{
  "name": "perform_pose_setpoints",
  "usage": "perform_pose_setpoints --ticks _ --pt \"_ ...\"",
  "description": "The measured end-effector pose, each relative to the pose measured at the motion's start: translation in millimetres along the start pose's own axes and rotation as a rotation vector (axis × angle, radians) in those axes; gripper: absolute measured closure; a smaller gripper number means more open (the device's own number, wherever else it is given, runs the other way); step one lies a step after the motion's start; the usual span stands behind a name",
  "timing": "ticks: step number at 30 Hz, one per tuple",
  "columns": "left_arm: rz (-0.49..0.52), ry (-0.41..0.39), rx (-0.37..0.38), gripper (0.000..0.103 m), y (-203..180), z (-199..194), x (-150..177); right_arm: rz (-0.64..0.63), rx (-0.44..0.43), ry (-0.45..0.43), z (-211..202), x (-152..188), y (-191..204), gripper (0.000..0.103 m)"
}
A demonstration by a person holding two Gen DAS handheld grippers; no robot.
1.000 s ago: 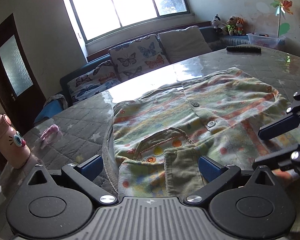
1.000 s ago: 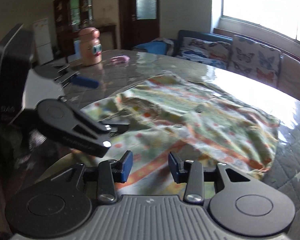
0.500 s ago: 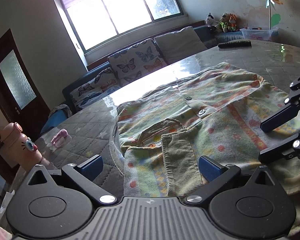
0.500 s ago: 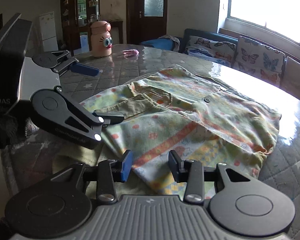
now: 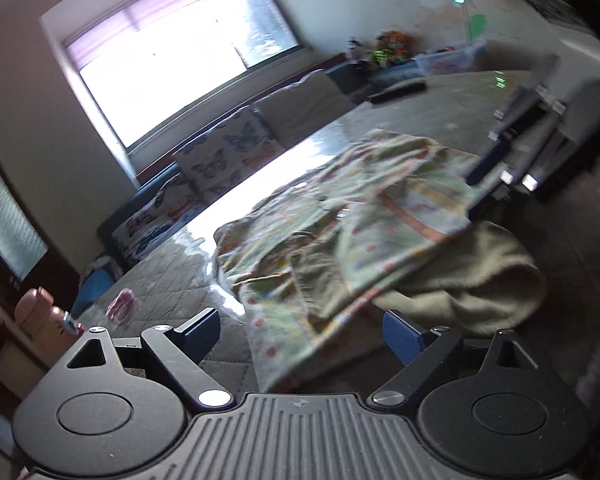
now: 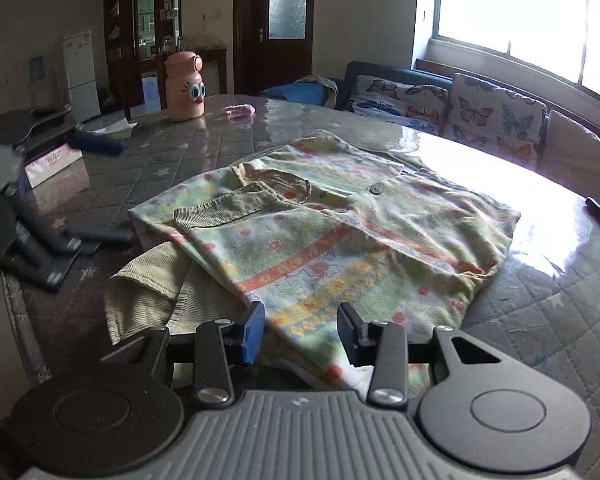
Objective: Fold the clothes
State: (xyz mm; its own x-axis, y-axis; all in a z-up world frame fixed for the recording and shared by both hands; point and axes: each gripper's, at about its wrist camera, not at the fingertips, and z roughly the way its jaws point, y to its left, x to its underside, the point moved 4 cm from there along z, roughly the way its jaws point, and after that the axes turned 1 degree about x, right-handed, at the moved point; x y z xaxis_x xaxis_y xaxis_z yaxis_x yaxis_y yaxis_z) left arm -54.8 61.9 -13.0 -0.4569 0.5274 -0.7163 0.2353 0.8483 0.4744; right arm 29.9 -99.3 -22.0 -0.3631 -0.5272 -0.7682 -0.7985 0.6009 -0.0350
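Both grippers have pulled back from the shirt (image 6: 340,240) since the earlier frames, and the left view now blurs with motion. Table (image 6: 540,320), quilted and glossy, carries the shirt near its middle: a patterned children's top, buttoned, lying partly folded with a corduroy green part (image 6: 148,288) sticking out from under its near edge. Left gripper (image 5: 300,332) is spread wide, nothing between its pads, just short of the shirt's near corner. Right gripper (image 6: 300,332) is also spread, empty, with the hem lying just beyond its fingertips. Judged step: between folds, regrasp pending. Next move probably calls for pinching the near hem or the protruding green part and carrying it over the body of the shirt. Containers: pink bottle (image 6: 184,86) stands capped at the far table edge, contents not visible; tissue box (image 6: 54,162) beside it, contents cannot be told. Small pink item (image 6: 240,110) lies loose near the bottle.
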Motion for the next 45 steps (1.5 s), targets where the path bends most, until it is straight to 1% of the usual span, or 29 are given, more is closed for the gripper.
perform_pose_setpoints --ticks 4,7,10,11,12,13,15,18,19,20,21,24,27,32,34,35,36,37,38,39,40,43,44,45 --pt "0.116 -0.019 0.044 0.015 -22 -6 6 -0.022 0.01 0.008 -10 4 -2 0.062" --pt "0.154 -0.034 0.064 0.02 -33 -1 5 -0.049 0.02 0.023 -17 11 -2 0.061" --pt "0.161 -0.055 0.099 0.029 -40 4 1 -0.068 0.027 0.036 -22 17 -1 0.057" --pt "0.161 -0.061 0.11 0.035 -43 7 -1 -0.078 0.029 0.037 -23 18 -1 0.056" --pt "0.159 -0.068 0.122 0.042 -45 9 -2 -0.087 0.031 0.039 -24 19 0 0.055" --pt "0.151 -0.077 0.138 0.047 -46 10 -4 -0.097 0.033 0.04 -25 20 0 0.055" --pt "0.119 -0.087 0.157 0.064 -44 13 -8 -0.116 0.037 0.043 -28 22 1 0.054" --pt "0.053 -0.094 0.173 0.078 -36 15 -15 -0.145 0.043 0.048 -31 26 3 0.047" --pt "0.031 -0.097 0.178 0.082 -33 16 -17 -0.154 0.043 0.049 -32 26 4 0.047" --pt "0.009 -0.099 0.183 0.088 -31 17 -20 -0.163 0.039 0.048 -31 26 5 0.047" --pt "-0.012 -0.102 0.189 0.092 -28 18 -22 -0.174 0.035 0.048 -31 26 6 0.047" --pt "-0.078 -0.109 0.204 0.095 -20 20 -29 -0.2 0.024 0.038 -28 25 10 0.046" --pt "-0.143 -0.116 0.22 0.095 -11 23 -37 -0.221 0.017 0.019 -23 21 16 0.046" --pt "-0.185 -0.122 0.231 0.096 0 30 -47 -0.233 -0.008 -0.02 -9 11 26 0.048" --pt "-0.189 -0.122 0.233 0.096 1 31 -48 -0.238 -0.017 -0.032 -4 7 30 0.053" --pt "-0.19 -0.121 0.234 0.095 1 32 -48 -0.234 -0.024 -0.035 -1 6 31 0.054" --pt "-0.19 -0.12 0.235 0.095 1 32 -48 -0.223 -0.033 -0.035 2 3 32 0.058" --pt "-0.187 -0.117 0.233 0.095 1 31 -46 -0.207 -0.038 -0.033 5 2 31 0.07" --pt "-0.185 -0.114 0.232 0.094 1 30 -44 -0.192 -0.039 -0.028 7 0 30 0.076" --pt "-0.182 -0.112 0.229 0.091 1 29 -42 -0.16 -0.045 -0.021 8 -2 27 0.081" --pt "-0.18 -0.113 0.221 0.09 2 26 -39 -0.123 -0.056 -0.018 9 -5 22 0.085" --pt "-0.169 -0.114 0.204 0.088 5 17 -30 -0.059 -0.074 -0.021 5 -10 13 0.089" --pt "-0.161 -0.11 0.191 0.077 5 15 -26 -0.052 -0.075 -0.026 3 -12 11 0.089" --pt "-0.15 -0.105 0.175 0.064 6 13 -22 -0.045 -0.076 -0.032 1 -13 10 0.09"
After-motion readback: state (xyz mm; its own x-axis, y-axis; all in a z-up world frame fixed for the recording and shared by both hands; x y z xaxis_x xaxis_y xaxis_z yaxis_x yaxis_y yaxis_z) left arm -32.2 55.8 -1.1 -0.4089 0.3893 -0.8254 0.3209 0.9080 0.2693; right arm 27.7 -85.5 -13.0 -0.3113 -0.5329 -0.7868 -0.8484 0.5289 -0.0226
